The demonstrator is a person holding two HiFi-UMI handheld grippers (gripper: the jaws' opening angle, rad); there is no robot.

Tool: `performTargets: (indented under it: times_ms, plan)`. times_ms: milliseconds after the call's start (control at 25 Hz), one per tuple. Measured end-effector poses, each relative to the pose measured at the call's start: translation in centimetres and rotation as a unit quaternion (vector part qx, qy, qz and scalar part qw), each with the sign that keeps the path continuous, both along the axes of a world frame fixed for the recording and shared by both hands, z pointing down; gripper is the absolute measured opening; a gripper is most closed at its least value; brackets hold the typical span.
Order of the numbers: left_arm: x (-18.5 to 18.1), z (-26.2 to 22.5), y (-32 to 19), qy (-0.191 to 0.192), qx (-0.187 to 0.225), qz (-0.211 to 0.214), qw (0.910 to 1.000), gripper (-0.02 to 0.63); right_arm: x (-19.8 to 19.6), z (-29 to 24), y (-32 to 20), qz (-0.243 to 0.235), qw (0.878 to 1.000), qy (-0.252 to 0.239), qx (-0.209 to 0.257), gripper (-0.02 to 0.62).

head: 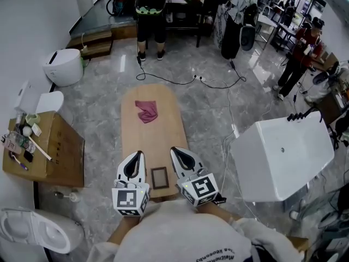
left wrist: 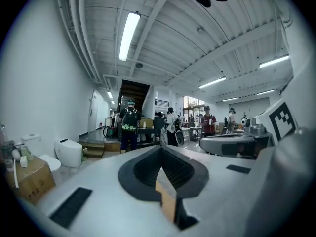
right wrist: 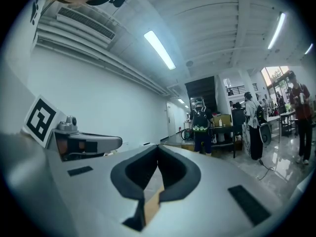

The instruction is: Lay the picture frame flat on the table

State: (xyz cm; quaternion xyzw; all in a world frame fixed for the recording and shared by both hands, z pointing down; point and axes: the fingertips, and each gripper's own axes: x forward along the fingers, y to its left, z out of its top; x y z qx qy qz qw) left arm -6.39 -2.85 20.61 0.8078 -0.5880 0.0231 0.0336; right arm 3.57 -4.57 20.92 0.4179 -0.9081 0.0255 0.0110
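A small dark picture frame point(head: 160, 177) lies flat near the front end of the narrow wooden table point(head: 163, 141). My left gripper point(head: 137, 155) is just left of the frame and my right gripper point(head: 176, 151) just right of it, both held above the table. Neither touches the frame. In the left gripper view the left gripper point(left wrist: 160, 150) has its jaws closed together with nothing between them and points level across the room. The right gripper point(right wrist: 158, 150) looks the same in its own view. The frame is hidden in both gripper views.
A pink cloth point(head: 146, 111) lies on the table's far half. A cardboard box point(head: 52, 146) with small items stands at the left, a white toilet point(head: 65, 65) beyond it. A white tub point(head: 283, 157) stands right. Cables point(head: 218, 83) and people point(head: 150, 15) are farther back.
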Motion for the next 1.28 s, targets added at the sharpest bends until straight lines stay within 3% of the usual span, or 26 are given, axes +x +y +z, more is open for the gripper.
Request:
performTargets:
  times_ms: [240, 1280]
  plan:
    - [0.2, -0.8, 0.6, -0.001, 0.006, -0.002, 1.0000, 0.008, 0.3, -2.2, 0.6, 0.000, 1.000, 0.004, 0.020, 0.011]
    - [0.5, 0.1, -0.3, -0.014, -0.010, 0.012, 0.9998, 0.008, -0.4, -0.9, -0.2, -0.004, 1.000, 0.005, 0.002, 0.011]
